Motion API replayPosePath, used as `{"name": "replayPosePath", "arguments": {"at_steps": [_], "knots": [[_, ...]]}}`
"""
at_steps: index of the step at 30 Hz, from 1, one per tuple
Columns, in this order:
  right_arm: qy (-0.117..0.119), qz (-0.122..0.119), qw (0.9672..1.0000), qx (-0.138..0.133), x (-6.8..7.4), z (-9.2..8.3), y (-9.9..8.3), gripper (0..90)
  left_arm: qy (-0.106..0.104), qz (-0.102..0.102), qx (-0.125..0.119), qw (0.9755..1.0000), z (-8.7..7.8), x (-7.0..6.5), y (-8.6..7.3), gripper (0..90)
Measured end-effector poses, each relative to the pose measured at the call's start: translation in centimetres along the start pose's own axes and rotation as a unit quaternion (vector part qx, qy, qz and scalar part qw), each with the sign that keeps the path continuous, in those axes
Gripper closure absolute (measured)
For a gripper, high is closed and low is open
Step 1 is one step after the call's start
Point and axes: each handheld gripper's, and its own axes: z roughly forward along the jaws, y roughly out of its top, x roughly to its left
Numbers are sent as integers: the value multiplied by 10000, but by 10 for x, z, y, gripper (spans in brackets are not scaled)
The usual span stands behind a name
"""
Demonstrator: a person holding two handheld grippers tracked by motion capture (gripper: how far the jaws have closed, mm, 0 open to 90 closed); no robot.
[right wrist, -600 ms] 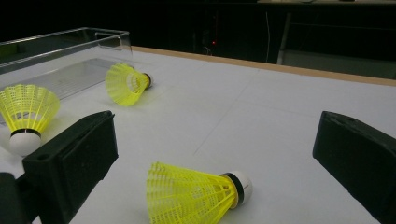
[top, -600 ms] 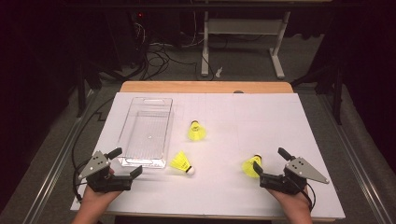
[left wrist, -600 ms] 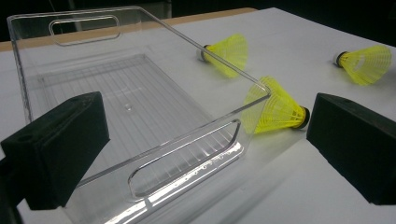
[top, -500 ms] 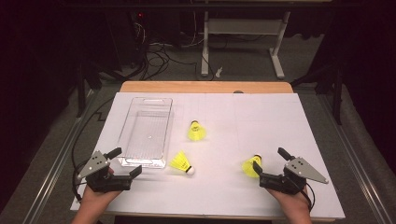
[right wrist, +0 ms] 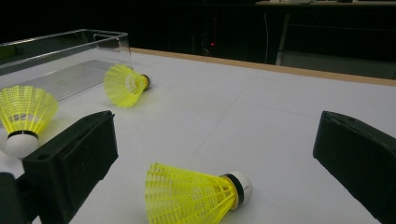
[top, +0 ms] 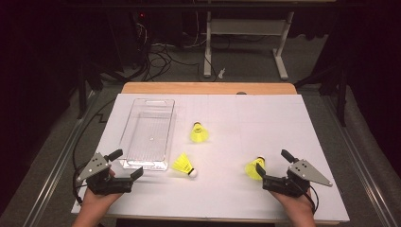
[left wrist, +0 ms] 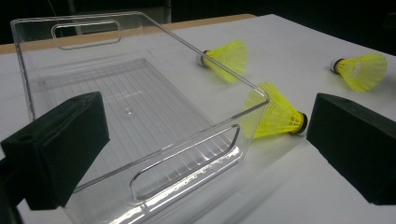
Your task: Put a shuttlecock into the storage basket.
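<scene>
Grippers: right (top: 270, 165) and left (top: 126, 164) spread, empty. Risk: shuttlecock (top: 254, 168) rolling away if nudged off-centre; skirt crushing under hard pinch.

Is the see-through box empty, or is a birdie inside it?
Empty. The clear box shows only its ribbed floor; all three yellow shuttlecocks lie outside on the white table.

A white-covered worktop (top: 265, 118) with a wooden far edge carries a clear plastic bin (top: 147, 135) at left and three yellow shuttlecocks (top: 199, 133) (top: 183, 165) (top: 254, 168) lying on their sides.
</scene>
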Motion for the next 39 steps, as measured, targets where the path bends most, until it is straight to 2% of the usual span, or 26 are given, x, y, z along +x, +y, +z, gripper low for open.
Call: {"name": "replayPosePath", "arguments": {"at_steps": [11, 20, 23, 25, 27, 30, 35, 36, 37, 39], "knots": [[26, 24, 10000, -6, -1, 2, -1, 5, -62, -3, -33, 10000, 1, 0, 0, 1], [9, 40, 10000, -25, -1, 1, -1, 5, 48, 23, -66, 10000, -3, 3, 1, 2], [4, 59, 10000, -20, -2, 1, -1, 5, 125, 2, -62, 9999, -4, 5, 1, 2], [-4, 66, 10000, -14, -2, 2, -1, 5, 298, -42, -50, 9995, -8, 9, 2, 2], [-7, 63, 10000, -12, -2, 2, -1, 5, 346, -60, -42, 9994, -9, 11, 1, 2], [-10, 75, 10000, -14, -2, 2, -1, 5, 570, -69, 11, 9983, -13, 16, 1, 2], [11, 53, 10000, -24, -1, 2, -1, 5, 693, -216, -34, 9974, -18, 23, 0, 2], [20, 44, 10000, -21, -1, 2, -1, 5, 800, -2366, -2174, 9436, 11, 1, 9, 2], [20, 38, 10000, -22, -1, 2, -1, 5, 824, -2350, -2164, 9440, 11, 2, 9, 2], [7, 41, 10000, -26, -1, 2, -1, 5, 855, -2376, -2176, 9428, 10, 4, 9, 2]]}}
